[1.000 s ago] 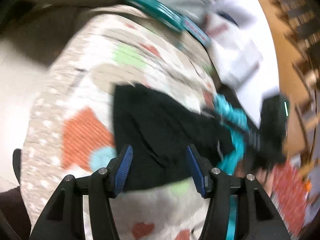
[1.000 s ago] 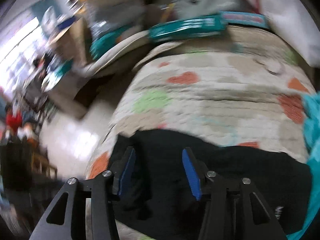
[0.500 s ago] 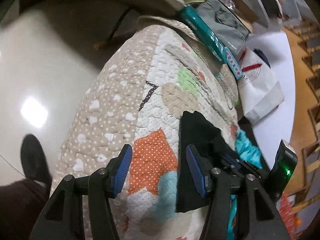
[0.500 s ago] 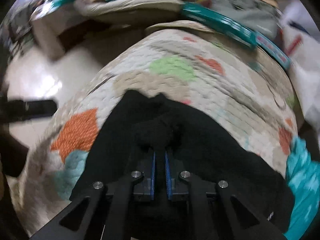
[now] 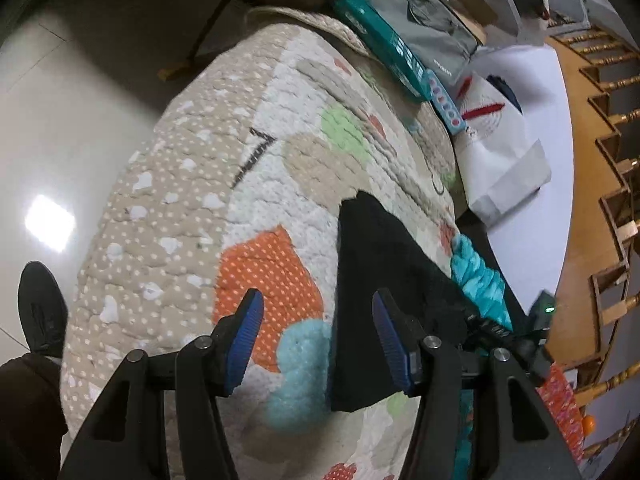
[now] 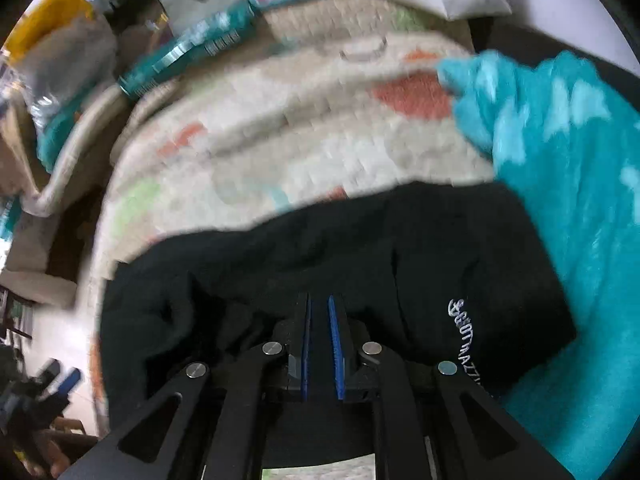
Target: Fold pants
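The right gripper [image 6: 319,320] has swung toward the teal cloth [image 6: 568,184], still pinched on the black pants [image 6: 360,248] (white lettering up). The left gripper [image 5: 318,322] hovers wide open astride the pants' left edge on the quilt [image 5: 192,208].

a cluttered room in a home, seen from two hand-held cameras.

a quilted bedspread [image 5: 248,184] with orange, green and beige patches covers a padded surface. boxes [image 5: 384,52], a grey bag [image 5: 436,36] and a white paper bag [image 5: 500,148] crowd its far edge. a glossy tiled floor [image 5: 60,128] lies beside it, and wooden chairs [image 5: 612,184] line a white table [image 5: 536,216].
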Available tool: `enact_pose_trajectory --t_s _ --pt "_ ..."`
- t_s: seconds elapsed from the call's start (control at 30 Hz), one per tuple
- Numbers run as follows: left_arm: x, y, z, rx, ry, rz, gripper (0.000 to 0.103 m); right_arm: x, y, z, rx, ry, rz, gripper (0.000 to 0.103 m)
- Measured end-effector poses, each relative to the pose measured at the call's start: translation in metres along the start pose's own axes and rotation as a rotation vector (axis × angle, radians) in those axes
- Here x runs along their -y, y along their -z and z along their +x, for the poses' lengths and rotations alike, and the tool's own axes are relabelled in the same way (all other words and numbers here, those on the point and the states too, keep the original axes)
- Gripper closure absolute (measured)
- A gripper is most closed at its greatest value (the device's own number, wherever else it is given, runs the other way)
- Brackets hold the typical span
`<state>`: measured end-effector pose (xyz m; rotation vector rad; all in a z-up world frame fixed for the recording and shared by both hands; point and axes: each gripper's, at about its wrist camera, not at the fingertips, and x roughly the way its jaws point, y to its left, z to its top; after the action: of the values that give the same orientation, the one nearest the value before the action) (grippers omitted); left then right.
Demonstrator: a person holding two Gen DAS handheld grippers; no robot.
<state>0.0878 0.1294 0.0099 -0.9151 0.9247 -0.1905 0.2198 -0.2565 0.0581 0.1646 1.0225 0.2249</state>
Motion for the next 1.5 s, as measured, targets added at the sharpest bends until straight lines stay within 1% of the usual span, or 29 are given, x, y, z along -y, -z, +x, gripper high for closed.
enact_pose_trajectory --t_s 0.07,0.13,0.2,0.23,0.27,0.3,0.37,0.4,0.43,0.47,0.5,0.53,0.6,0.67,0.7,0.73,0.77,0.87,0.97,1.03,1.17,1.2,1.27,1.33,1.37,1.4,1.43,1.47,1.5 --pt "0.003 0.002 0.007 -0.02 0.001 0.004 0.048 -0.021 0.002 -0.013 0.039 -0.101 -0.058 0.093" --pt "0.007 0.005 0.015 -0.042 -0.003 0.015 0.048 -0.042 0.008 -0.018 0.034 -0.228 -0.121 0.093" --pt "0.012 0.007 0.021 -0.058 -0.006 0.03 0.048 -0.059 0.014 -0.009 -0.032 -0.359 -0.148 0.093" --pt "0.016 0.009 0.024 -0.065 -0.005 0.039 0.048 -0.064 0.018 -0.002 -0.071 -0.395 -0.144 0.093" --pt "0.022 0.011 0.028 -0.075 -0.001 0.053 0.048 -0.064 0.022 0.007 -0.116 -0.396 -0.135 0.092" --pt "0.026 0.013 0.032 -0.083 0.003 0.065 0.048 -0.061 0.025 0.017 -0.155 -0.351 -0.124 0.091" --pt "0.036 0.017 0.039 -0.1 0.004 0.096 0.048 -0.042 0.03 0.037 -0.215 -0.203 -0.084 0.091" --pt "0.04 0.019 0.041 -0.106 0.002 0.107 0.048 -0.028 0.033 0.043 -0.231 -0.174 -0.033 0.093" --pt "0.044 0.022 0.046 -0.115 -0.001 0.121 0.048 -0.015 0.034 0.043 -0.225 -0.223 0.035 0.095" --pt "0.048 0.025 0.05 -0.126 -0.004 0.133 0.048 -0.004 0.033 0.039 -0.219 -0.241 0.103 0.094" --pt "0.05 0.028 0.054 -0.136 -0.008 0.141 0.048 0.0 0.031 0.036 -0.208 -0.22 0.123 0.094" --pt "0.053 0.03 0.058 -0.147 -0.012 0.148 0.048 0.0 0.026 0.031 -0.185 -0.194 0.114 0.088" --pt "0.057 0.035 0.066 -0.16 -0.029 0.162 0.047 -0.008 0.014 0.021 -0.139 -0.162 0.054 0.079" --pt "0.062 0.039 0.07 -0.156 -0.044 0.181 0.042 -0.021 0.005 0.013 -0.119 -0.188 0.01 0.062" --pt "0.064 0.04 0.071 -0.151 -0.046 0.19 0.041 -0.029 -0.001 0.01 -0.112 -0.204 -0.015 0.058" --pt "0.066 0.041 0.072 -0.148 -0.048 0.198 0.038 -0.042 -0.007 0.008 -0.107 -0.217 -0.049 0.049" --pt "0.068 0.043 0.073 -0.145 -0.051 0.206 0.037 -0.059 -0.012 0.009 -0.103 -0.23 -0.102 0.043" --pt "0.071 0.049 0.074 -0.134 -0.06 0.22 0.034 -0.107 -0.021 0.018 -0.13 -0.242 -0.261 0.038" --pt "0.076 0.055 0.076 -0.121 -0.069 0.237 0.032 -0.144 -0.027 0.04 -0.182 -0.212 -0.374 0.038" --pt "0.078 0.058 0.076 -0.109 -0.081 0.25 0.032 -0.162 -0.026 0.053 -0.208 -0.195 -0.416 0.038" --pt "0.083 0.062 0.08 -0.096 -0.11 0.268 0.032 -0.178 -0.018 0.073 -0.25 -0.164 -0.478 0.038" --pt "0.085 0.063 0.081 -0.099 -0.128 0.282 0.035 -0.184 -0.017 0.077 -0.26 -0.155 -0.493 0.038" --pt "0.09 0.065 0.084 -0.1 -0.194 0.329 0.057 -0.195 -0.014 0.09 -0.297 -0.131 -0.533 0.038" --pt "0.091 0.066 0.086 -0.098 -0.215 0.332 0.068 -0.207 -0.011 0.102 -0.34 -0.088 -0.577 0.035" --pt "0.089 0.064 0.086 -0.1 -0.212 0.318 0.073 -0.213 -0.008 0.112 -0.381 -0.04 -0.614 0.034" --pt "0.089 0.063 0.087 -0.102 -0.209 0.308 0.075 -0.218 -0.004 0.121 -0.418 0.007 -0.649 0.034" --pt "0.087 0.061 0.086 -0.107 -0.2 0.29 0.079 -0.22 -0.003 0.126 -0.428 0.028 -0.663 0.039" --pt "0.083 0.058 0.084 -0.111 -0.191 0.275 0.082 -0.223 -0.002 0.128 -0.427 0.051 -0.675 0.05" --pt "0.079 0.056 0.081 -0.115 -0.177 0.256 0.083 -0.224 -0.002 0.128 -0.428 0.049 -0.676 0.054"
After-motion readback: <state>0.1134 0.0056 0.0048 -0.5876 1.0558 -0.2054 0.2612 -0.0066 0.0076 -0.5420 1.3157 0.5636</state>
